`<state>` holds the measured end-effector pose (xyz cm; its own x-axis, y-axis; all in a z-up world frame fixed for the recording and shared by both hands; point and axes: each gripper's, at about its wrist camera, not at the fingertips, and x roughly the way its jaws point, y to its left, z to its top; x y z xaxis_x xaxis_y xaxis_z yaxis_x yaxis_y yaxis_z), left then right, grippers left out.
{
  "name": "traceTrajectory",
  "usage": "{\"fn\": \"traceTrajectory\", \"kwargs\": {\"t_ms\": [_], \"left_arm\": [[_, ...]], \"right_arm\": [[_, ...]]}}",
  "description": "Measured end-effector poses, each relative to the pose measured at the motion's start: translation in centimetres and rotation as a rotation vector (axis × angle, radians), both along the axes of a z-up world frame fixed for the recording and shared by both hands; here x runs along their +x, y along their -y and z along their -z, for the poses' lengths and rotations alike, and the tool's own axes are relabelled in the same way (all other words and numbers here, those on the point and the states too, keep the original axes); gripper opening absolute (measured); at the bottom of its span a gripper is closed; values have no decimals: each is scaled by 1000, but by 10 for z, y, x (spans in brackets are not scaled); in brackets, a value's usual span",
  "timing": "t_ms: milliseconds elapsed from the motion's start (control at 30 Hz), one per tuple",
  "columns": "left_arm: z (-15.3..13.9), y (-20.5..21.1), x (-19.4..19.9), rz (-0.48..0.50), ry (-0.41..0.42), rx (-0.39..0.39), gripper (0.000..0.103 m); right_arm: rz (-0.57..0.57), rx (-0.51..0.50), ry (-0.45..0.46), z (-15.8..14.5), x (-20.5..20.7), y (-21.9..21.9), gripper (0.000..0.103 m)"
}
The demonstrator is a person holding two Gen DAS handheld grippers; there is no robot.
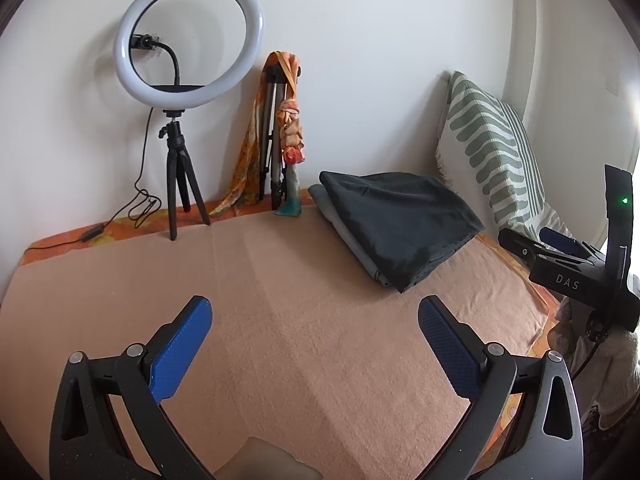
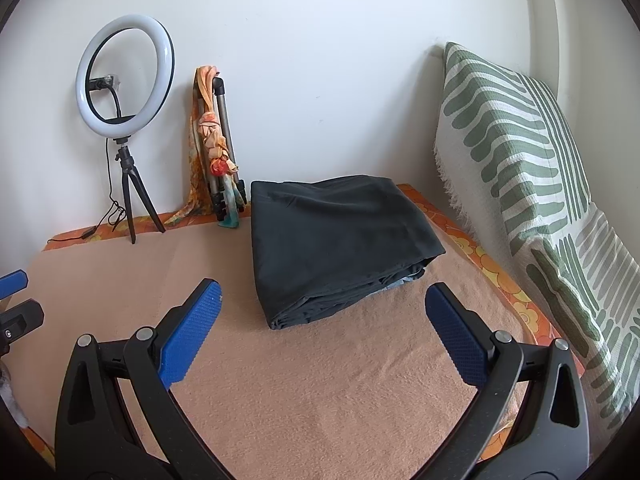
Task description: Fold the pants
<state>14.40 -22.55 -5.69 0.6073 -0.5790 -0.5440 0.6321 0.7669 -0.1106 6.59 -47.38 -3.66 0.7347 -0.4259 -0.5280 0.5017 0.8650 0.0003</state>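
Dark charcoal pants lie folded into a thick rectangle on the peach blanket, on top of a grey folded garment whose edge shows beneath them. In the left wrist view the dark pants sit at the far right of the blanket. My left gripper is open over bare blanket, well short of the stack. My right gripper is open just in front of the stack's near edge, holding nothing. The right gripper's body shows at the right edge of the left wrist view.
A ring light on a small tripod stands at the back left by the wall. A folded tripod draped with an orange scarf leans beside it. A green-striped cushion lines the right side. An orange floral sheet borders the blanket.
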Motion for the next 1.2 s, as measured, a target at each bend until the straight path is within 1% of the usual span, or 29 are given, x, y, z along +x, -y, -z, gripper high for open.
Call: {"fn": "traceTrajectory", "kwargs": {"t_ms": [1200], "left_arm": [[-3,-4,-2,-1,6,-6,103]], "right_arm": [[-4,-3,7,-3,1,-1,103]]}}
